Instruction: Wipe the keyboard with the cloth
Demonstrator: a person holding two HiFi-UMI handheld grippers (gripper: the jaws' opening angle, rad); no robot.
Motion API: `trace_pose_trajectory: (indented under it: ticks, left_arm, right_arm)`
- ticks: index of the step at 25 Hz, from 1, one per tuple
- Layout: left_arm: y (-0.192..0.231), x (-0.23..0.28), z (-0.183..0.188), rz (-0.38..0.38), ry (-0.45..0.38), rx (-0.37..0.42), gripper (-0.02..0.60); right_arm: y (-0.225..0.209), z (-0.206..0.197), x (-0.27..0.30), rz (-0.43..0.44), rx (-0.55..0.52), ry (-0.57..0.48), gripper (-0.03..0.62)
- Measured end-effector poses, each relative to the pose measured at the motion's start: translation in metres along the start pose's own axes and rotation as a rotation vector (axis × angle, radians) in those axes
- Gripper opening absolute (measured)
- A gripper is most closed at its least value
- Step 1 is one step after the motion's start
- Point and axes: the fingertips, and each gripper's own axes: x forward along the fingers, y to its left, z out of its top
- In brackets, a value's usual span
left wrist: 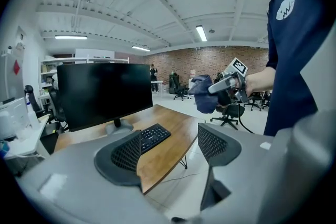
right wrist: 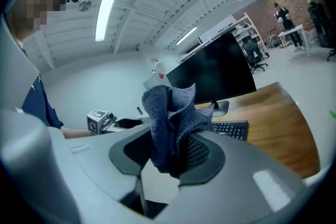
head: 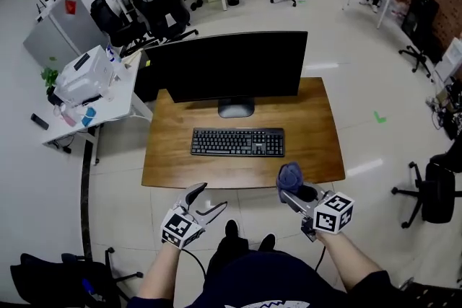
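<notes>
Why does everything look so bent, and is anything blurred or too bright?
Head view: wide lens bows the desk edges, evenly lit. Left gripper view: dark rounded corners, curved ceiling, left tool looms large. Right gripper view: same bending, ceiling lamp glares, cloth in focus.

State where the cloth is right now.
In the head view the blue cloth sits in the right gripper, just off the desk's front right edge.

One keyboard [head: 237, 142], one monitor [head: 227, 65], one cloth [head: 289, 175], two tongs [head: 211, 198] [head: 290, 189].
</notes>
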Motion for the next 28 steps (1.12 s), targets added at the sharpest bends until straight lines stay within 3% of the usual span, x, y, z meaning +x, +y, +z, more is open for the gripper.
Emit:
trace_pose_trajectory:
  ticks: [4, 11, 18, 28]
  left_arm:
    - [0.046, 0.023, -0.026, -0.005, 0.045, -0.02, 0.328]
    - [0.138, 0.061, -0.105, -0.021, 0.184, -0.072, 0.328]
    - [0.216, 0.095, -0.145, -0.054, 0.267, -0.073, 0.336]
    - [0.257, 0.127, -0.22, -0.146, 0.485, -0.034, 0.353]
  right_arm:
    - [-0.024, 0.006, 0.02, -0.054, -0.01, 0.012, 0.141]
    - [-0.086, -0.007, 0.064, -0.214, -0.019, 0.098, 0.141]
    - [-0.159, -0.022, 0.109, -0.364, 0.003, 0.176, 0.141]
    - [-0.241, -0.071, 0.137, -0.55, 0.009, 0.447, 0.141]
